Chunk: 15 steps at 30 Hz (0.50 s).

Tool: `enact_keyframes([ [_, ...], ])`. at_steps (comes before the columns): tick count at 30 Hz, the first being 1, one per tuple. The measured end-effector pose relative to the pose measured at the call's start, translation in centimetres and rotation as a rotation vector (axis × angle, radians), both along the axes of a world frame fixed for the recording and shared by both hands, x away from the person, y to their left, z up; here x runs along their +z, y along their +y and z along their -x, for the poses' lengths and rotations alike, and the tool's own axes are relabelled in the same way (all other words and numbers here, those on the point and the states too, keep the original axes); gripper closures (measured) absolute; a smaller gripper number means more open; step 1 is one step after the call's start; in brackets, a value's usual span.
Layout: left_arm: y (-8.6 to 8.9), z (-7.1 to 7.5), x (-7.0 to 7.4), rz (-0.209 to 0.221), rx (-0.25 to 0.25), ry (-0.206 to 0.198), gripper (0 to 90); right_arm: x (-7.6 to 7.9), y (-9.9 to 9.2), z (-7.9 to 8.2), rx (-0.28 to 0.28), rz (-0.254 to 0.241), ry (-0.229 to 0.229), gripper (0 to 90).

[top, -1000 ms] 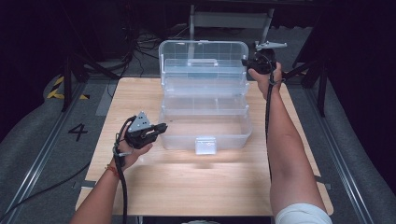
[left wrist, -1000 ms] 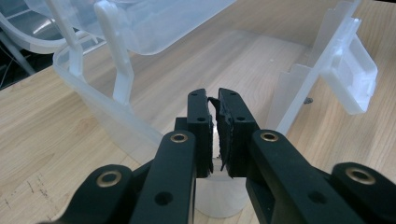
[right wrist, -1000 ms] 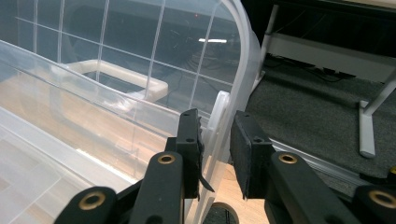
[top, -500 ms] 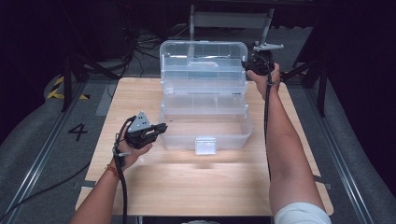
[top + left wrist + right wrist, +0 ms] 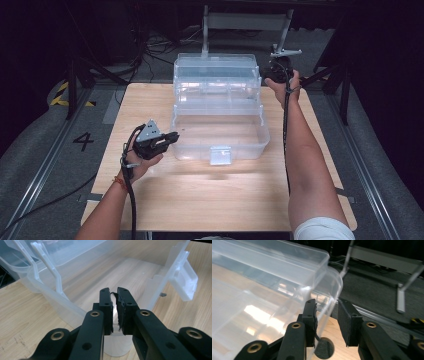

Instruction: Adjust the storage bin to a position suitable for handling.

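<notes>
A clear plastic toolbox stands open on the wooden table, its deep base [image 5: 200,150] in front with a white latch [image 5: 220,155], and its tray and lid [image 5: 215,65] raised behind. My left gripper [image 5: 172,136] is at the base's left end, its jaws shut on the thin clear wall [image 5: 62,305], which runs between the pads of that gripper [image 5: 113,291]. My right gripper [image 5: 265,77] is at the lid's right end. Its jaws [image 5: 327,305] have just been opening; the lid's edge [image 5: 332,290] passes between them against one pad, and the other pad stands apart.
The table [image 5: 225,200] has bare wood in front of the box and at both sides. A metal stand [image 5: 245,22] and cables lie on the dark floor behind. Floor rails [image 5: 45,165] run along the left, beside a painted 4.
The right gripper has drifted slightly nearer and lower at the lid's right end. The left hand and the box have kept still.
</notes>
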<state>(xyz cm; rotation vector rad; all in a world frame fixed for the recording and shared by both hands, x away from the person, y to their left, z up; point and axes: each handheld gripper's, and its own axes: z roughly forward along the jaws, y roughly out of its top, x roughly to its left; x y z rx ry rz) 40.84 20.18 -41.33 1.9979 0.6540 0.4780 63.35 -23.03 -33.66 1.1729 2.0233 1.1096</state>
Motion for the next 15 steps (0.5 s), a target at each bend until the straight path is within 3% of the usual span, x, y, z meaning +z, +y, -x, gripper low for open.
enact_keyframes([
  [3,-0.02,-0.01,-0.02,0.0,0.0,0.001,83.1,0.08,0.32,0.16,0.008,0.026,-0.005,70.3],
  [15,-0.03,0.04,-0.01,-0.001,0.005,-0.001,83.0,0.08,0.27,0.79,0.012,0.024,-0.01,67.3],
])
